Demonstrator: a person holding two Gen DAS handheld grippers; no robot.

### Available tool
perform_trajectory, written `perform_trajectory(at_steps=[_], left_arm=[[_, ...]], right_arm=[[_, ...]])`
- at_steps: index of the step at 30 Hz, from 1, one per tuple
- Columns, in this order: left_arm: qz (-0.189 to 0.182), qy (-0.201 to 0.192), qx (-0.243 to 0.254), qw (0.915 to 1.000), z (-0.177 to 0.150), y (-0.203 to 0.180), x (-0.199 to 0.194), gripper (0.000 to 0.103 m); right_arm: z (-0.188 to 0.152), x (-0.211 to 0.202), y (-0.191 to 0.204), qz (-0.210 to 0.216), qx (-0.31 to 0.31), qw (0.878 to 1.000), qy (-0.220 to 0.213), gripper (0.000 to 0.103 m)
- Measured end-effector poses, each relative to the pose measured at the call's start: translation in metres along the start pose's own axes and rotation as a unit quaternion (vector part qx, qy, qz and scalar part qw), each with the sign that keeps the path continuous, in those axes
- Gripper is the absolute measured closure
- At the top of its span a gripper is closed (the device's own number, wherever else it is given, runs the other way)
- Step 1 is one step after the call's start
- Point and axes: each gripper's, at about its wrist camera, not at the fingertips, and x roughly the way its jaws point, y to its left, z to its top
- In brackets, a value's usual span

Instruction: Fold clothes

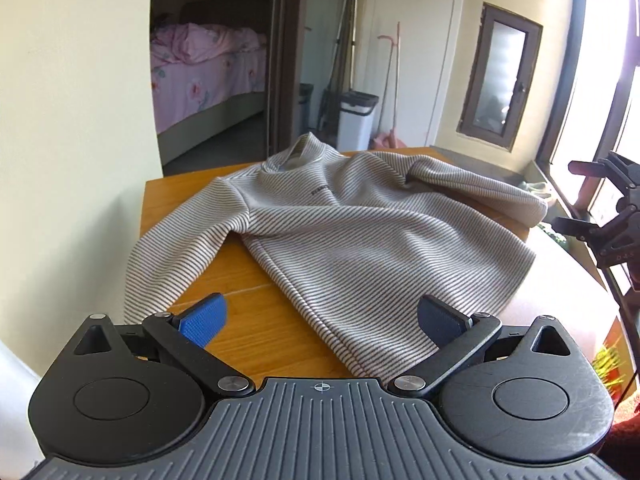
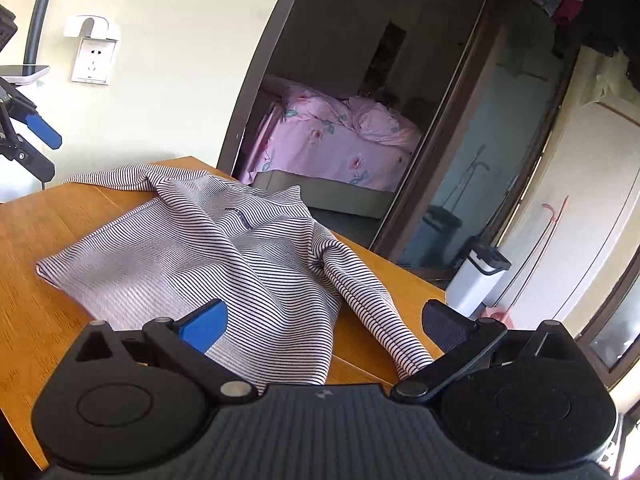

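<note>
A striped sweater is spread on a wooden table; left gripper and right gripper are held spread at 6 o'clock.

Grey-striped sweater, orange-brown table

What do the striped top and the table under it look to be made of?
Striped top: looks like a soft, fairly thick ribbed knit, matte, pale with fine dark stripes; it drapes in rounded folds and has a banded hem. The fibre cannot be told.

Table: wood or a wood-look laminate, warm orange-brown with visible grain lines and a smooth, faintly shiny surface; which of the two cannot be told.
</note>
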Motion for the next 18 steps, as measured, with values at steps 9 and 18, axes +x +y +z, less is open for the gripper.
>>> perform_trajectory(at_steps=[9, 18], left_arm=[[-0.019, 0.063, 0.086, 0.9941, -0.021, -0.048, 0.036, 0.0], [0.021, 0.073, 0.163, 0.9837, -0.031, -0.092, 0.079, 0.0]], right_arm=[[-0.043, 0.034, 0.033, -0.029, -0.122, 0.988, 0.088, 0.0], [-0.004, 0.056, 0.013, -0.169, -0.056, 0.984, 0.001, 0.0]])
